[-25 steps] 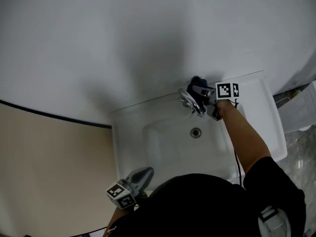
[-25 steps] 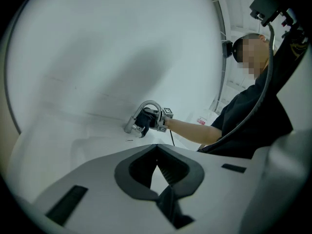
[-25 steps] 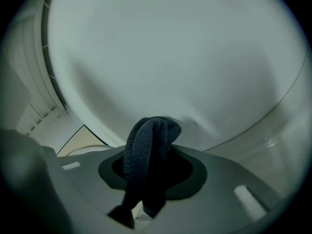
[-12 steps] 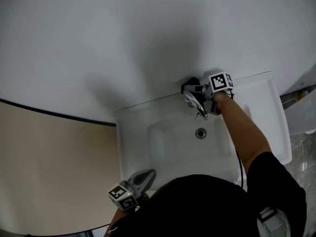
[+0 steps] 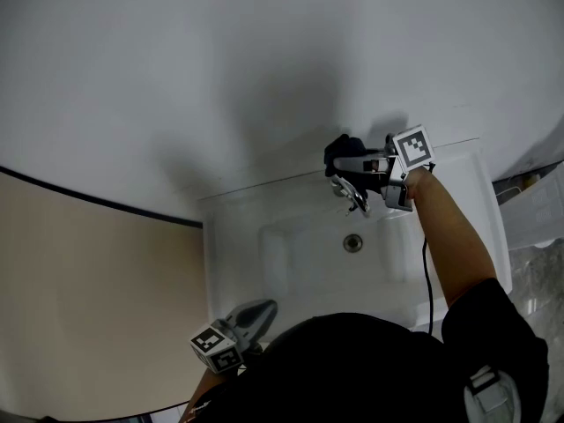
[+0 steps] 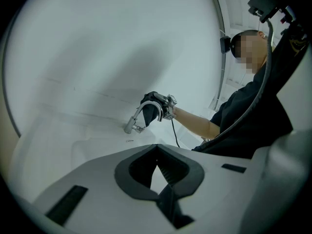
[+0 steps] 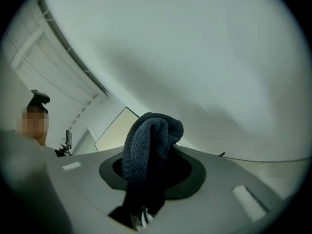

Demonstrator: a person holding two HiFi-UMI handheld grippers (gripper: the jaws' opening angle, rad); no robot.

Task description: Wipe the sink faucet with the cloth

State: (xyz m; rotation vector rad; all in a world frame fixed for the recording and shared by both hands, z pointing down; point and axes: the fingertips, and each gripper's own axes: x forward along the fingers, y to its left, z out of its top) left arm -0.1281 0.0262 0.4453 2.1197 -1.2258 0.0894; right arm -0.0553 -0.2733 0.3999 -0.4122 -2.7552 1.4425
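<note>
my landmark is the faucet [image 5: 351,192], which stands at the back rim of the sink [image 5: 216,245], close under the wall [image 5: 264,69].

the right gripper [image 5: 352,160] is on the wall side of the faucet, right by the top of its curved spout. it is pinching the cloth [image 7: 148,143]: in the right gripper view the dark knitted bundle sits between the jaws and bulges out past the tips. those jaws have just been closing a little with the cloth between them. from the head view the cloth's free end pokes out beyond the gripper, between the faucet and the wall. from the left gripper view it hangs in the bend of the spout, and looks to be touching the metal there, though i cannot be sure of the contact.

the left gripper [image 5: 263,307] is well apart from the faucet, at the near front corner of the sink, close to my body. its jaws are pressed together with nothing in them, and it points across the basin towards the faucet.
</note>
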